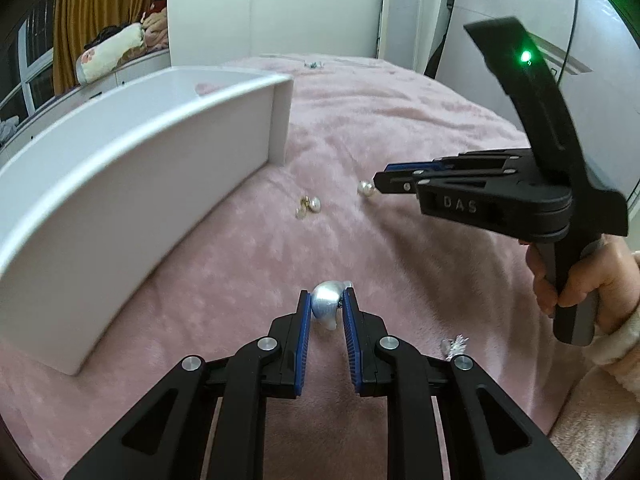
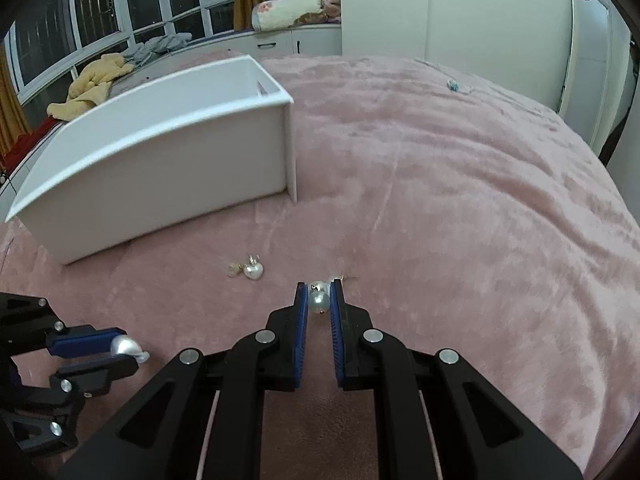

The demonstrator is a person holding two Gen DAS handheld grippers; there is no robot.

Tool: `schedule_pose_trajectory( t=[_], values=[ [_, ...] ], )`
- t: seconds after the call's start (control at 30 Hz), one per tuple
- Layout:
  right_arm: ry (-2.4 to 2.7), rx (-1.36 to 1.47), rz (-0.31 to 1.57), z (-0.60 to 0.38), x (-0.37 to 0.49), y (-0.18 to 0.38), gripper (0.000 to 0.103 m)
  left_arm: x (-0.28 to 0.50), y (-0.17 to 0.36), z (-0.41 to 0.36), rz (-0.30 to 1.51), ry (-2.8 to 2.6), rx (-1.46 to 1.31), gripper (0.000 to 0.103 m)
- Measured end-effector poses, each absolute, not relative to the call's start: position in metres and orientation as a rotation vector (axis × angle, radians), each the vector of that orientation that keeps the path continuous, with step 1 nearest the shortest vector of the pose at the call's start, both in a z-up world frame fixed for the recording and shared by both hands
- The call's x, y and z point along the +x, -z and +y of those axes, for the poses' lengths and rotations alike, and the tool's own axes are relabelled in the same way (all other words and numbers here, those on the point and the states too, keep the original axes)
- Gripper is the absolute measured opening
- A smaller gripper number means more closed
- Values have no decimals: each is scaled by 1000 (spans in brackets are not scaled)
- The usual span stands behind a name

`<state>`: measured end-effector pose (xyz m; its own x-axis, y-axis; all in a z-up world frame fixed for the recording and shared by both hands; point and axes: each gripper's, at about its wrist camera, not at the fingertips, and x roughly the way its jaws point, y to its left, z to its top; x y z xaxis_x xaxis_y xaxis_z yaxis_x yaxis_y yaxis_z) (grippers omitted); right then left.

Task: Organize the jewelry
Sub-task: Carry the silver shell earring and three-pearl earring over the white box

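Observation:
My left gripper [image 1: 328,295] is shut on a silvery pearl drop earring [image 1: 326,308], held just above the pink blanket. The right wrist view shows the same left gripper [image 2: 129,354] at the lower left with the drop earring [image 2: 126,345] between its blue pads. My right gripper [image 2: 320,286] is shut on a round pearl earring [image 2: 319,301]. In the left wrist view the right gripper [image 1: 378,183] has that pearl [image 1: 365,188] at its tips. A pair of pearl-and-gold earrings [image 1: 308,205] [image 2: 248,270] lies loose on the blanket, between the grippers and the box.
An open white box [image 1: 160,184] [image 2: 180,160] stands on the pink blanket [image 2: 440,220] to the left. A small sparkly piece [image 1: 454,346] lies beside my left gripper. A tiny blue item [image 2: 453,86] sits far back. A hand [image 1: 576,276] holds the right gripper's handle.

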<state>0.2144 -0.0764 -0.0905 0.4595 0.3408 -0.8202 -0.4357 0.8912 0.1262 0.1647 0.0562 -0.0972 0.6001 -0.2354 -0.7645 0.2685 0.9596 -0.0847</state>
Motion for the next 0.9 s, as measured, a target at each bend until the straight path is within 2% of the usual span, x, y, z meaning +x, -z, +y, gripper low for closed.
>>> schedule_pose_trajectory(
  t=[0.5,0.9],
  values=[
    [-536,-81,827,-62,230,5,12,160,12,84,722,276,14,21],
    [-636,-134,707,1,259,-62,12,176,-49,142,648,171,15,21]
  ],
)
